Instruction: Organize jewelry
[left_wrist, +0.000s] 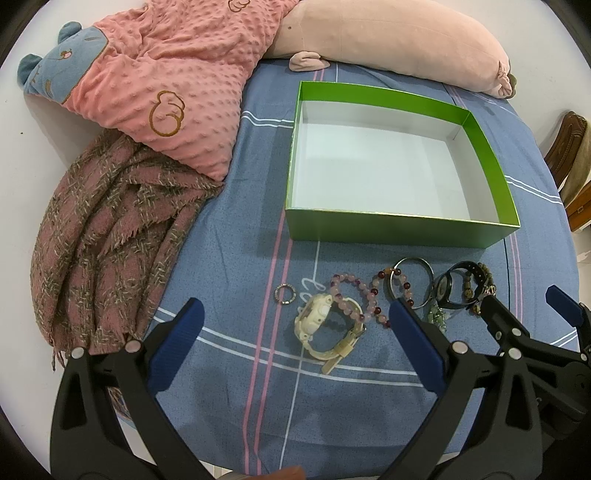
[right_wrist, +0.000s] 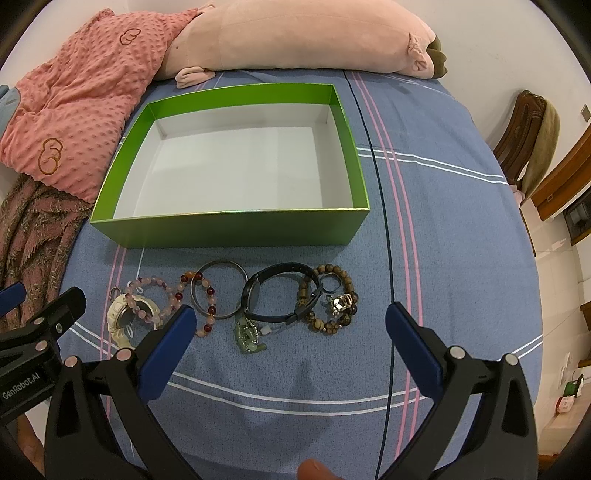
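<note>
An empty green box with a white inside sits on the blue bedsheet. In front of it lies a row of jewelry: a small ring, a cream watch, pink bead bracelets, a metal bangle, a black watch, a green charm and a brown bead bracelet. My left gripper is open above the cream watch. My right gripper is open above the black watch and charm.
A pink dotted blanket and a woven scarf lie left of the box. A long pink plush lies behind it. A wooden chair stands beyond the bed's right edge.
</note>
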